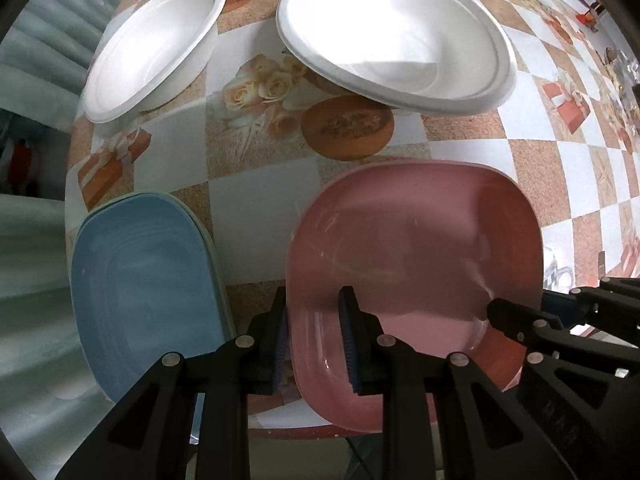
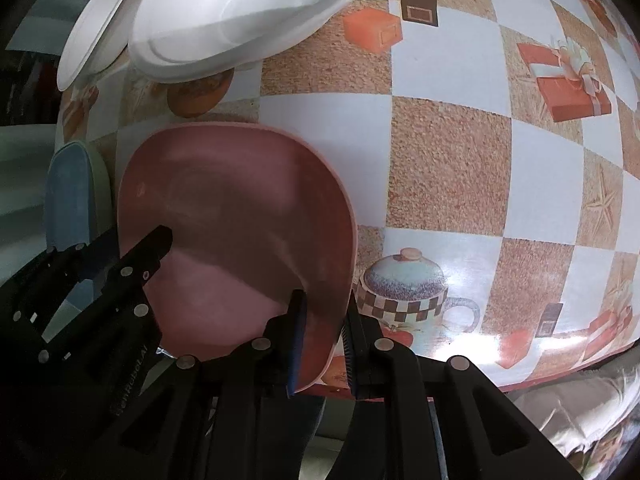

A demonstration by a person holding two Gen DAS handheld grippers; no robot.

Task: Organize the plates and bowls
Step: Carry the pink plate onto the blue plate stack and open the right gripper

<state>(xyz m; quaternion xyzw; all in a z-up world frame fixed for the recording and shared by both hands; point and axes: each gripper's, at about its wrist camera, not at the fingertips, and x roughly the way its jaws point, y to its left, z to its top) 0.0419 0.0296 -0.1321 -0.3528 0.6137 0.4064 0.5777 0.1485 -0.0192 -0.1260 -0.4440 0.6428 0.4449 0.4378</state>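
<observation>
Pink plate (image 1: 416,248): 1, square with rounded corners, at the table's near edge, held on 2 sides. Your left gripper (image 1: 314,340) is clamped over its left rim; your right gripper (image 2: 326,340) is clamped over its right rim. Blue plate (image 1: 144,292): just left, atop a pale green one. White bowls: 2, behind, the larger (image 1: 392,36) right of the smaller (image 1: 156,48). Checkered tablecloth (image 2: 448,168) beneath.

both wrist views downward, sharing pink plate (image 1: 416,240)
</observation>
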